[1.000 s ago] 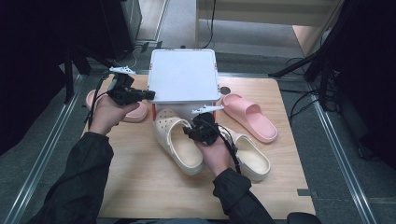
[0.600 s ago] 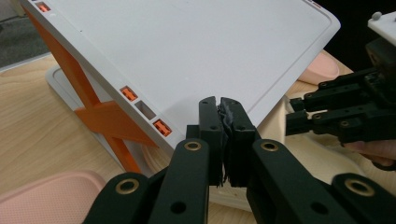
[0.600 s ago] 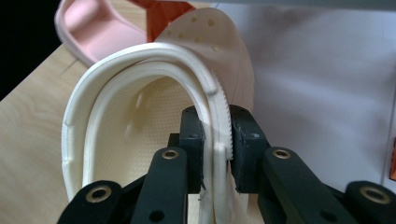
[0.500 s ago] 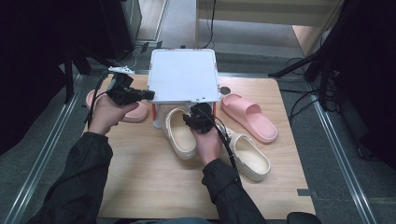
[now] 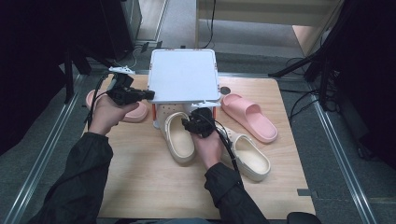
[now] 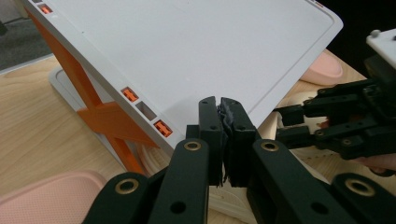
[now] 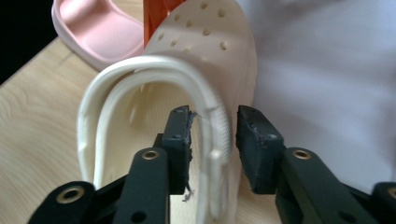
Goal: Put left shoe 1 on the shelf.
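Overhead, the left cream clog (image 5: 180, 136) lies under the white rack's (image 5: 183, 74) front edge, long axis six to twelve o'clock, toe pointing twelve, ready for pushing onto the lower shelf. Left gripper (image 6: 221, 135): jaws together, empty. Right gripper (image 7: 213, 140): jaws just opening, straddling the heel strap (image 7: 215, 126) without pinching.

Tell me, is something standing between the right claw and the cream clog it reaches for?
No. The right claw already has the strap of the cream clog between its jaws, which have just been opening and stand apart from it. Nothing else lies between them. The clog's toe sits under the white rack.
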